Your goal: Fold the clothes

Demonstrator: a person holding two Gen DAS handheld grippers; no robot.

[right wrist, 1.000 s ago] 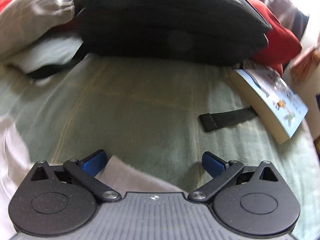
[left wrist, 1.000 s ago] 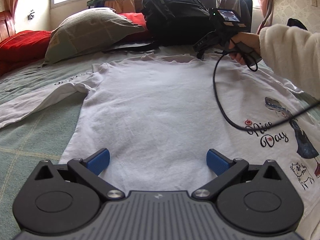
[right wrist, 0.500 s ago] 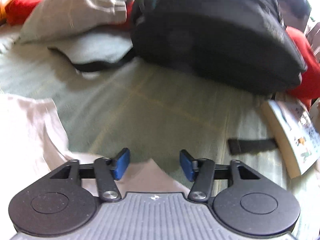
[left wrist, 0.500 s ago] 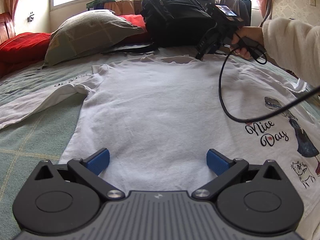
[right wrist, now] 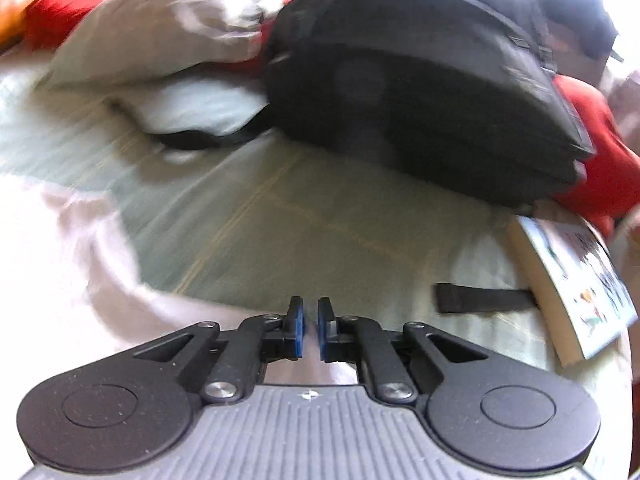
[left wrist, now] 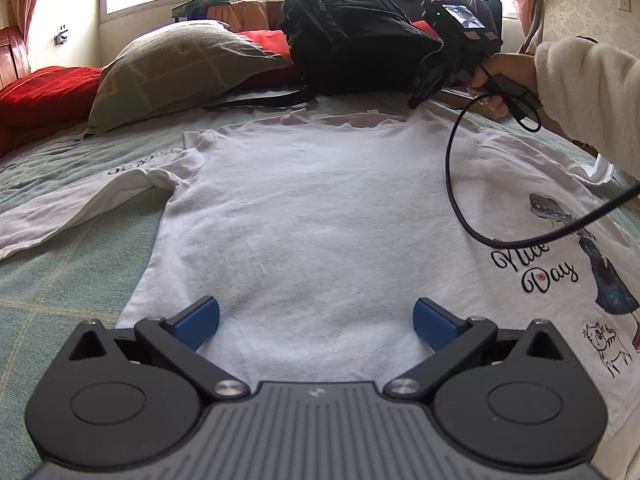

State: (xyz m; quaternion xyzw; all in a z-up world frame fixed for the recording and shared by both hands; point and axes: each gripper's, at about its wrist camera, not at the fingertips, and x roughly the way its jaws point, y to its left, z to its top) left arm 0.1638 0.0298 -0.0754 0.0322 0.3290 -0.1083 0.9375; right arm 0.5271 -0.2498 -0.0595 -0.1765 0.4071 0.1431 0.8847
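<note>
A white long-sleeved shirt (left wrist: 320,208) lies spread on the green bedspread, collar at the far end, one side folded over so a "Nice Day" print (left wrist: 536,272) shows at the right. My left gripper (left wrist: 316,318) is open and empty over the hem. My right gripper (right wrist: 311,330) shows in the left wrist view (left wrist: 416,100) at the shirt's far right shoulder beside the collar. Its blue pads stand almost together with a thin gap, and white shirt cloth (right wrist: 120,280) lies under and behind them. The frames do not show whether cloth is pinched between them.
A black backpack (left wrist: 360,36) and a grey-green pillow (left wrist: 184,68) sit beyond the collar, with red cushions (left wrist: 44,92) at the left. A book (right wrist: 576,288) and a black strap (right wrist: 484,298) lie right of the right gripper. A black cable (left wrist: 464,200) hangs over the shirt.
My right gripper's jaws closed from wide open to nearly together at the shirt's shoulder and lifted slightly. The left gripper stayed still and open.
</note>
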